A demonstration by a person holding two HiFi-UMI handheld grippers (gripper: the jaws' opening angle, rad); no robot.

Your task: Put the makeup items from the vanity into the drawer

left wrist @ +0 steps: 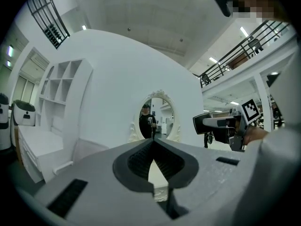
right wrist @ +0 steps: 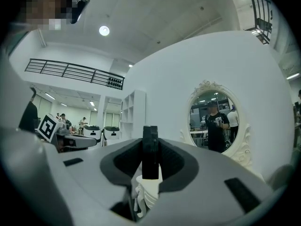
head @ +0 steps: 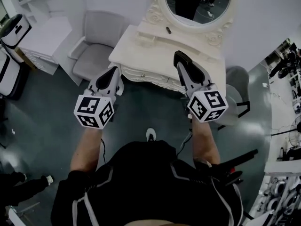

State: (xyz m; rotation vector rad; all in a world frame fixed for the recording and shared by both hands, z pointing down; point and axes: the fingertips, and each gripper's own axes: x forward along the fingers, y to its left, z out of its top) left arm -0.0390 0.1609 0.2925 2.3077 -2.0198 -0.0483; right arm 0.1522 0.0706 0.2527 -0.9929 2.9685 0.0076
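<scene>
The white vanity (head: 136, 46) with its oval mirror (head: 197, 4) stands ahead of me. A small dark makeup item (head: 168, 30) lies on its raised back shelf. My right gripper (head: 181, 57) hovers over the tabletop's front right part. It is shut on a slim black makeup stick (right wrist: 150, 152), which stands upright between the pads. My left gripper (head: 114, 71) hangs at the vanity's front left edge, shut and empty, its dark pads (left wrist: 141, 160) meeting at the tip. The carved drawer front (head: 148, 77) below the tabletop looks closed.
A grey armchair (head: 96, 46) stands left of the vanity, with a white cabinet (head: 42, 39) beyond it. A grey stool (head: 236, 86) sits at the vanity's right. A white counter (head: 287, 140) with cables runs along the right. My shoe (head: 150, 134) shows on the dark floor.
</scene>
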